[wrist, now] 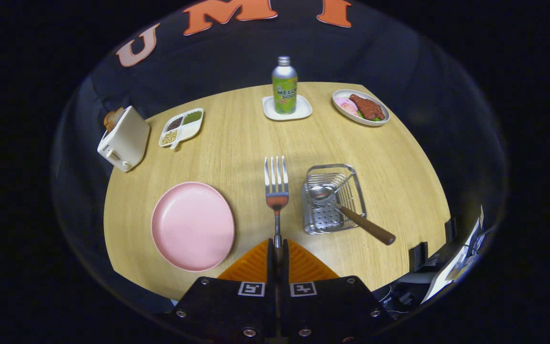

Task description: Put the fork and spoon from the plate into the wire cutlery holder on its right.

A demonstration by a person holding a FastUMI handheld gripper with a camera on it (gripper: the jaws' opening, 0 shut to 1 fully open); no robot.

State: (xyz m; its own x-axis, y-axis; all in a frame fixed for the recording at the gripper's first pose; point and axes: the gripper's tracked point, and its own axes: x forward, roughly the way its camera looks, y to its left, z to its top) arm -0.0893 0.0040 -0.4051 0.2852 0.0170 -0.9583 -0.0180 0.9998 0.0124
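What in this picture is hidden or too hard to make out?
- Fork handle end: gripper view, buried between the orange fingers of the gripper, which clamp it.
- Spoon bowl: partly hidden by the wire cutlery holder.
- Tray contents: too small to identify.

One fork [276,184], one spoon [351,214], one pink plate [192,225], one bottle [284,86].

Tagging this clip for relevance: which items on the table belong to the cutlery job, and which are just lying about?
Part of the job:
fork, clamped in the gripper
spoon, already in the holder
wire cutlery holder
pink plate, now bare

Just lying about:
toaster
divided snack tray
soda bottle on its coaster
dish of food
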